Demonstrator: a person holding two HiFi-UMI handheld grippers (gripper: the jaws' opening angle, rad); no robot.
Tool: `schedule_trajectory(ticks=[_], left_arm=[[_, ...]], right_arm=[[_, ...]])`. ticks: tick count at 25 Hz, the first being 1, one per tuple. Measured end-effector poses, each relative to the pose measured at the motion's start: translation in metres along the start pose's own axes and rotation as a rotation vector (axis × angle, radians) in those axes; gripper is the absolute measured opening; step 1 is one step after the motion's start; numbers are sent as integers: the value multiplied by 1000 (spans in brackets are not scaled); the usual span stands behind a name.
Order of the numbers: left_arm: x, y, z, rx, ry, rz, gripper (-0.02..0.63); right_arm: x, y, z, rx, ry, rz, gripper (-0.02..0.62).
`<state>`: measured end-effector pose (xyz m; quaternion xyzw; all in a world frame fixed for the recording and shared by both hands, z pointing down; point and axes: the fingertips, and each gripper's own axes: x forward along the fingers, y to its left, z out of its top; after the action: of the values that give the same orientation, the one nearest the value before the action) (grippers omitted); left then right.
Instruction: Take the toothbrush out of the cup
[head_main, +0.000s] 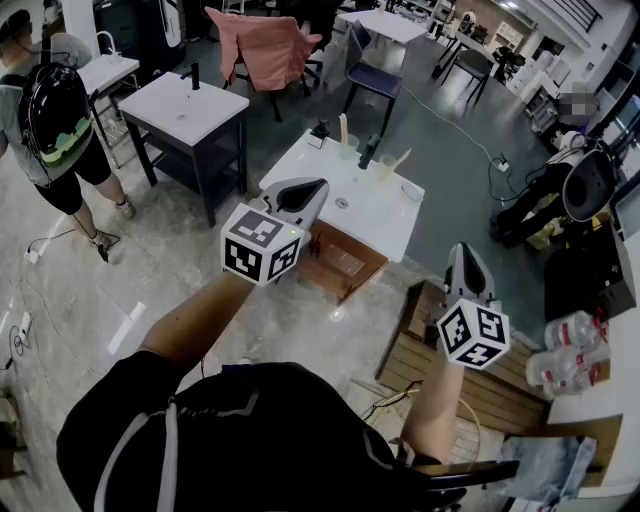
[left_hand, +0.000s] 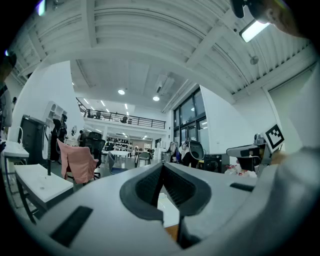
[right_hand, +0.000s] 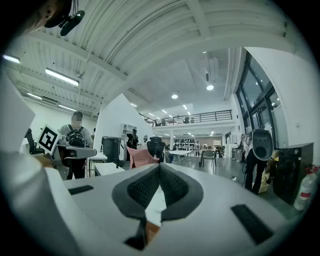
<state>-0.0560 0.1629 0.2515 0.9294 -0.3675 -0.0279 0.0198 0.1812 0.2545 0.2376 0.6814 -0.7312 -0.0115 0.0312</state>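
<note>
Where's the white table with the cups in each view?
Head view: white table at centre, just beyond the left gripper.
Left gripper view: white table as a sliver, low centre, in the gap below the shut jaws.
Right gripper view: same sliver, low centre.
Shared landmark: pink-draped chair.

A hall with a grey floor (head_main: 80, 290) and white tables (head_main: 190, 108). Strip lights (right_hand: 61, 76) line the white ceiling (right_hand: 150, 40); tall windows (right_hand: 252, 95) fill one wall.

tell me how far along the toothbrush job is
Nothing looks done: a toothbrush stands in its cup on the white table. In hand: nothing; left gripper and right gripper are shut and empty, short of the table. Left: reach, grip, lift it out.
</note>
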Motion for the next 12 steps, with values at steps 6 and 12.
schedule_trajectory(ticks=[6, 12], left_arm=[[-6, 3, -4, 19, 6, 17, 5], [-8, 5, -4, 23, 16, 16, 5]], right_arm=[[-1, 0, -5, 4, 7, -21, 3], [-1, 3, -2, -5, 10, -36, 3]])
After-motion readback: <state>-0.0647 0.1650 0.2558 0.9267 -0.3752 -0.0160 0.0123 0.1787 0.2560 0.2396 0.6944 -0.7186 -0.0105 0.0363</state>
